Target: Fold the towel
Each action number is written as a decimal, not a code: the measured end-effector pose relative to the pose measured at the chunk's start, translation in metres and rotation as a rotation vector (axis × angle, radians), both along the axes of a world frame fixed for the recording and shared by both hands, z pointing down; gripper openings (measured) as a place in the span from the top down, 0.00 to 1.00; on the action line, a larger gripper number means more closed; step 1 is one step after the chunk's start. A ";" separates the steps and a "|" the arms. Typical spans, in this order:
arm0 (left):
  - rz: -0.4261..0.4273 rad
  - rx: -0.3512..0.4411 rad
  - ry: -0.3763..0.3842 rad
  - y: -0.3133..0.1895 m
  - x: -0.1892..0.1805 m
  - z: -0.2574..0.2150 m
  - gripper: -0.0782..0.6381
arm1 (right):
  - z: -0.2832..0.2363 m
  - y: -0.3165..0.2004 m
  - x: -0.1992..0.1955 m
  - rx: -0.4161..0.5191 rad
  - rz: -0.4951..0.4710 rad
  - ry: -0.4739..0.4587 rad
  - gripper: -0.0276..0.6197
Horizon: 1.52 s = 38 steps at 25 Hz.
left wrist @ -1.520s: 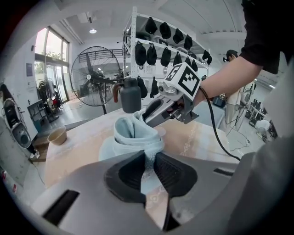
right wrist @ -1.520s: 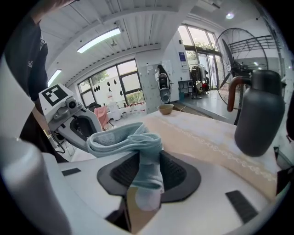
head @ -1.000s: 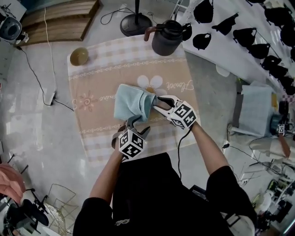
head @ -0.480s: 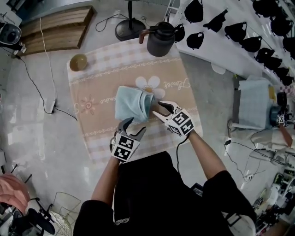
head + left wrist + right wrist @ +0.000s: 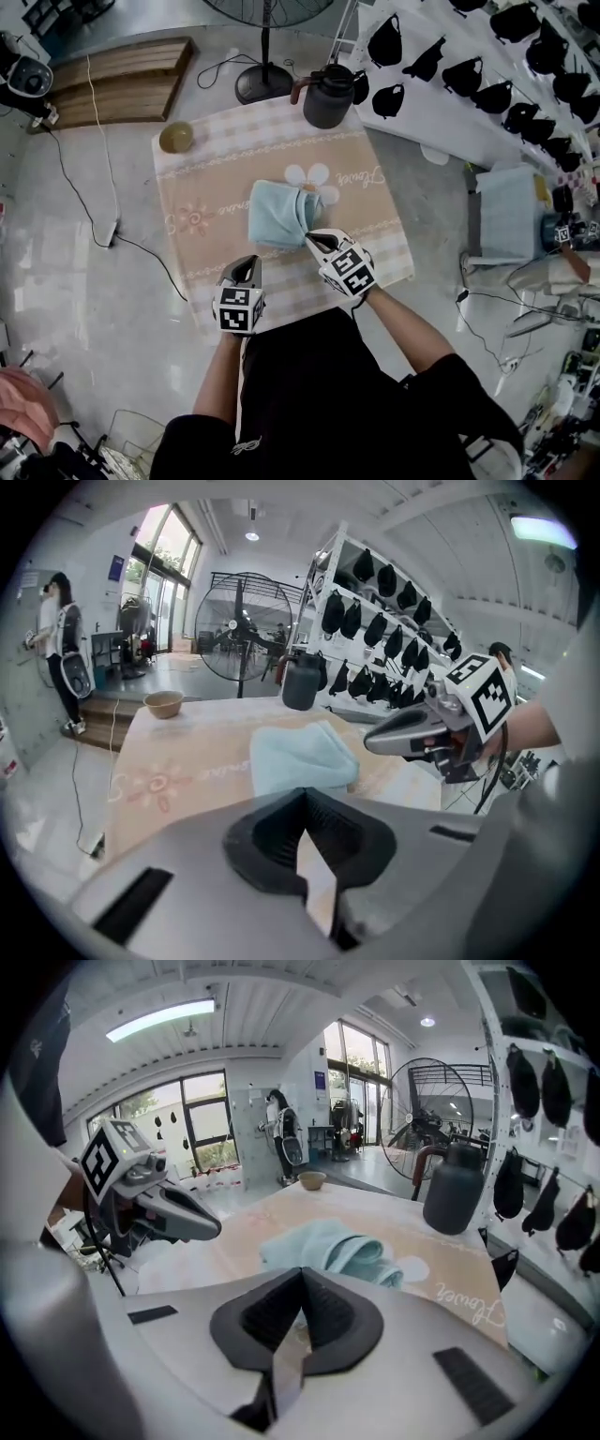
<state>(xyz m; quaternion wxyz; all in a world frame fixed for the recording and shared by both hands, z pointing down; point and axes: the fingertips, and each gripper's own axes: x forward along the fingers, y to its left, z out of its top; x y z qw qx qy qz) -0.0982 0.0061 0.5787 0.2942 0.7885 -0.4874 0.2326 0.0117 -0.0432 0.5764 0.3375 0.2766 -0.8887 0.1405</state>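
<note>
A light blue towel (image 5: 279,214) lies folded into a small bundle in the middle of the beige flowered tablecloth (image 5: 206,187). Nothing holds it. My left gripper (image 5: 251,263) hovers near the cloth's front edge, to the near left of the towel; its jaws have just been closing and are shut on nothing. My right gripper (image 5: 312,238) sits just off the towel's near right corner, its jaws also just closed and empty. The left gripper view shows the towel (image 5: 298,754) ahead of the shut jaws (image 5: 302,794) and the right gripper (image 5: 412,733). The right gripper view shows the towel (image 5: 328,1246) too.
A dark jug (image 5: 330,94) stands at the cloth's far right edge, a small bowl (image 5: 175,137) at its far left corner. Beyond are a fan base (image 5: 262,82) and a wooden platform (image 5: 112,80). White shelves with black items (image 5: 487,84) run along the right. A cable (image 5: 84,197) lies on the floor.
Both grippers have drawn back from the towel toward the person and gone from open to shut. The towel stays folded on the cloth.
</note>
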 end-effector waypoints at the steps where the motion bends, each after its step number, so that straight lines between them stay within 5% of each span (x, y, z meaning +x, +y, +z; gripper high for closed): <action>1: -0.014 0.003 0.002 0.002 -0.005 -0.003 0.88 | -0.001 0.007 -0.004 -0.002 0.000 0.013 0.95; 11: -0.176 0.090 0.048 0.006 -0.045 -0.052 0.88 | -0.047 0.017 -0.040 0.083 0.010 -0.003 0.95; 26: -0.259 0.605 0.012 -0.061 -0.047 -0.285 0.88 | -0.285 -0.039 -0.058 0.449 0.058 -0.307 0.95; 38: -0.306 0.700 0.015 -0.066 -0.043 -0.320 0.88 | -0.331 -0.058 -0.026 0.578 0.101 -0.349 0.95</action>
